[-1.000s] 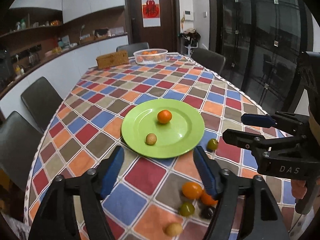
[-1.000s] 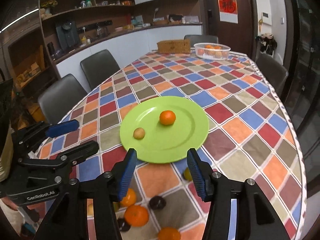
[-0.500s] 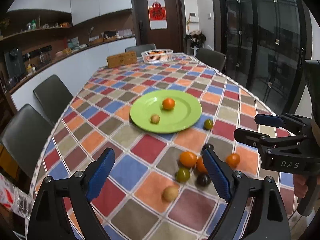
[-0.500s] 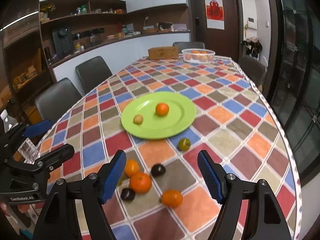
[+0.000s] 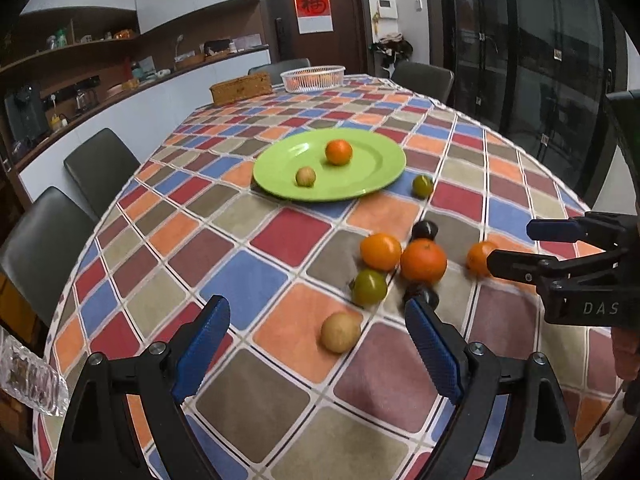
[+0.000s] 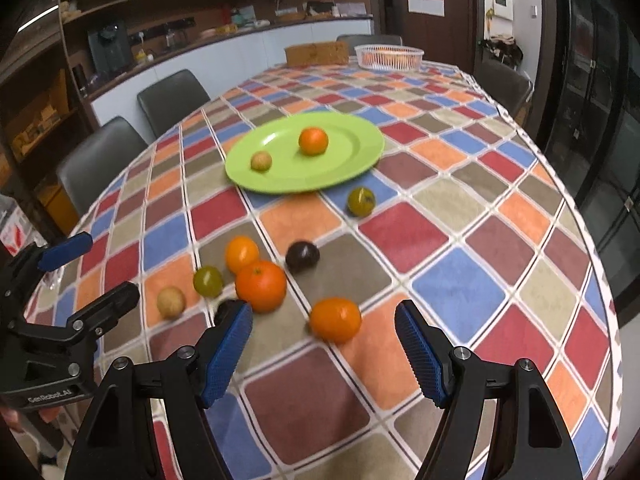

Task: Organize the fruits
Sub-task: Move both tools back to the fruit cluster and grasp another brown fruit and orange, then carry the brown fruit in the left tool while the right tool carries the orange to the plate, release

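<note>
A green plate (image 5: 372,176) (image 6: 344,160) on the checked tablecloth holds one orange (image 5: 338,152) and a small tan fruit (image 5: 305,177). A green fruit (image 5: 423,186) lies just off its rim. Nearer me is a loose cluster: three oranges (image 6: 241,253) (image 6: 261,286) (image 6: 335,319), two dark plums (image 6: 302,256) (image 5: 420,294), a green fruit (image 6: 207,280) and a tan fruit (image 5: 340,332). My left gripper (image 5: 315,306) stands open just short of the tan fruit. My right gripper (image 6: 322,308) is open around the nearest orange, its pads apart from it.
A white basket (image 5: 313,78) with oranges and a wicker box (image 5: 241,88) stand at the table's far end. Dark chairs (image 5: 100,164) line the left side. The table edge curves close on the right (image 6: 600,280). A clear plastic item (image 5: 32,380) sits at the near left.
Both grippers have drawn back from the plate and sunk toward the loose cluster. Their jaws have widened. More of the loose fruit has come into view.
</note>
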Available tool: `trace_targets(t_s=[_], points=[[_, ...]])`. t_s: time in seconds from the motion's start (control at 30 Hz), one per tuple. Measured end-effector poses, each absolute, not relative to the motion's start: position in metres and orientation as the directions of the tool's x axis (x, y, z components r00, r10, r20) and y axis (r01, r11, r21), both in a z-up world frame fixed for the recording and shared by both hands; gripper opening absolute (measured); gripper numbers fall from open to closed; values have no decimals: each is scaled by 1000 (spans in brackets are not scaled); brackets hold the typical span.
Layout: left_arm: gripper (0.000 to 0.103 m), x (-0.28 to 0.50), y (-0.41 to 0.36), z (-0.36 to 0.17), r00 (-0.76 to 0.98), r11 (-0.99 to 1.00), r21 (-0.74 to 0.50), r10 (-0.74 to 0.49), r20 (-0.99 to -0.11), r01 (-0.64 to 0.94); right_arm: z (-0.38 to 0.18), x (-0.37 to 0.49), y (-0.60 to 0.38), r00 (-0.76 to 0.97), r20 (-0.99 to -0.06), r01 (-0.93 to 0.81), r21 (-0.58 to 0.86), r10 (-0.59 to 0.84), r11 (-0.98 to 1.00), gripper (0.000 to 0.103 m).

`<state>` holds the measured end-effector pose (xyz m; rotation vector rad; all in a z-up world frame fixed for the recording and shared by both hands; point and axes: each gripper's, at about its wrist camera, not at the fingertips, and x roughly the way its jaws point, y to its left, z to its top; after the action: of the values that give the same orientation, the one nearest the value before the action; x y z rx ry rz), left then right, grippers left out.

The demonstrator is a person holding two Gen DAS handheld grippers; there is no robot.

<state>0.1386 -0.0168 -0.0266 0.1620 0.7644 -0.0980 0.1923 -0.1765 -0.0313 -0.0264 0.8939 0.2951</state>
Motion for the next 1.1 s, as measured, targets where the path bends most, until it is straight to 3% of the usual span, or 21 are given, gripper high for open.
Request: trace_targets(t_s=[0.3,0.63,0.8,0.93,1.1], points=[[80,152,-17,-51,663,982,87,-45,-747,166,-53,194,-176,551,-805,-255,92,223,963,72],[43,169,-16,-62,600,984,2,-108,-793,180,-60,208,-174,525,-818,-266,107,237,958,53],[30,172,-15,-65,574,983,-36,-136,-807,181,-62,215,-172,514,-820,-272,121,250,955,45],[28,173,-14,-67,570,984,-41,-134,-810,173,-64,218,-171,508,-825,-274,117,247,955,38],[28,173,-12,-67,570,984,-56,-145,-809,171,-66,219,-169,503,-828,-280,115,248,953,37]])
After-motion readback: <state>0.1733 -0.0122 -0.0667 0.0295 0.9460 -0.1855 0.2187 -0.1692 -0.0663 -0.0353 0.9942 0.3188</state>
